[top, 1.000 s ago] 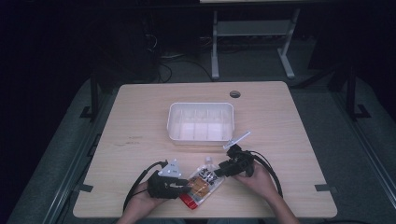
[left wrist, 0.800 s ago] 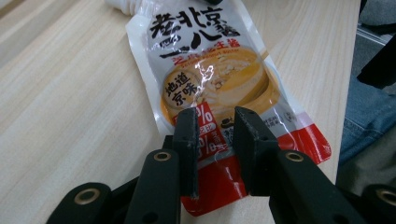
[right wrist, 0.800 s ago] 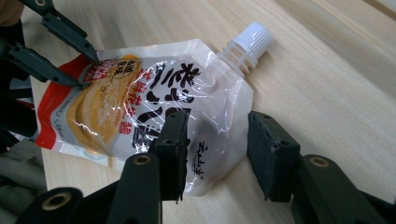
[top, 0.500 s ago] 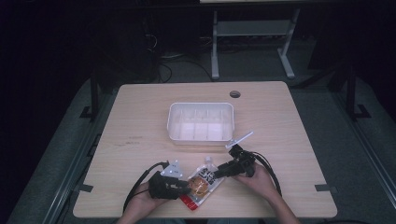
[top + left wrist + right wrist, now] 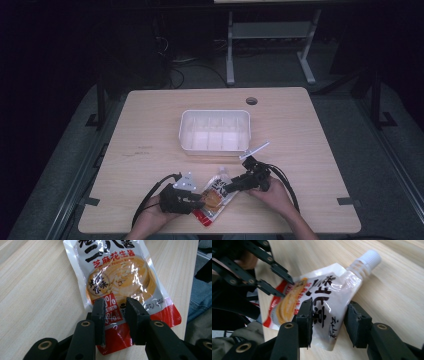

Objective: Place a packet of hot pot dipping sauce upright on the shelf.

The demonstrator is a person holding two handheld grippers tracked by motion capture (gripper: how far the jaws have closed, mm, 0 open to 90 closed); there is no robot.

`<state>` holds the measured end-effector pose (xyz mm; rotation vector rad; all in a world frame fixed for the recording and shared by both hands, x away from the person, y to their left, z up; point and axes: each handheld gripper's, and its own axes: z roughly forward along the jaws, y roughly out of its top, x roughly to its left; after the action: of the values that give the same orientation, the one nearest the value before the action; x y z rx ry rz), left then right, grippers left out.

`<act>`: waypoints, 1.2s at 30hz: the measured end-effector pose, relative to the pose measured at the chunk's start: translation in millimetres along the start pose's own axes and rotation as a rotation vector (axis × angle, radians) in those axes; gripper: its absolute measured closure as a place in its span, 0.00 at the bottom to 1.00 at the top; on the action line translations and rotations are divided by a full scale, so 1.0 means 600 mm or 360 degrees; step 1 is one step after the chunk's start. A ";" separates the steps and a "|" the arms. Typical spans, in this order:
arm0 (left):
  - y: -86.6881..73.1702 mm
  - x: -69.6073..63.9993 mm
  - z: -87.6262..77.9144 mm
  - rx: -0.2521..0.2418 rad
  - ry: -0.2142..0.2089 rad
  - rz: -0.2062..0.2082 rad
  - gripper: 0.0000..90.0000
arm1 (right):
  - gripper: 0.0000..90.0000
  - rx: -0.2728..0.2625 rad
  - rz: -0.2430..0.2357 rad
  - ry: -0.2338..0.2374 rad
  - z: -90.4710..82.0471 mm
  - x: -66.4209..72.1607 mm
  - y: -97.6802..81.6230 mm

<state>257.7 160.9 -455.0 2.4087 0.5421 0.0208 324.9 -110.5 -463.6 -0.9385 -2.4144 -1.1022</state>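
sauce pouch — between both tongs

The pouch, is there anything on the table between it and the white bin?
Nothing visible. The pouch lies near the table's front edge between the left gripper and right gripper, and bare table runs from its cap to the bin.

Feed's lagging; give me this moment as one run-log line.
pouch: flat on table, near edge | left hand-held gripper: open over red end | right hand-held gripper: open astride spout end | bin: empty
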 end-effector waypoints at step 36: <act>-0.016 0.010 -0.034 -0.0096 0.0118 -0.0026 0.65 | 0.94 -0.0095 -0.0031 -0.0004 -0.047 0.067 0.035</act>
<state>256.7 182.3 -445.4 2.3523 0.5866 0.1184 310.5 -104.3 -412.4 -0.9374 -2.4093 -1.1869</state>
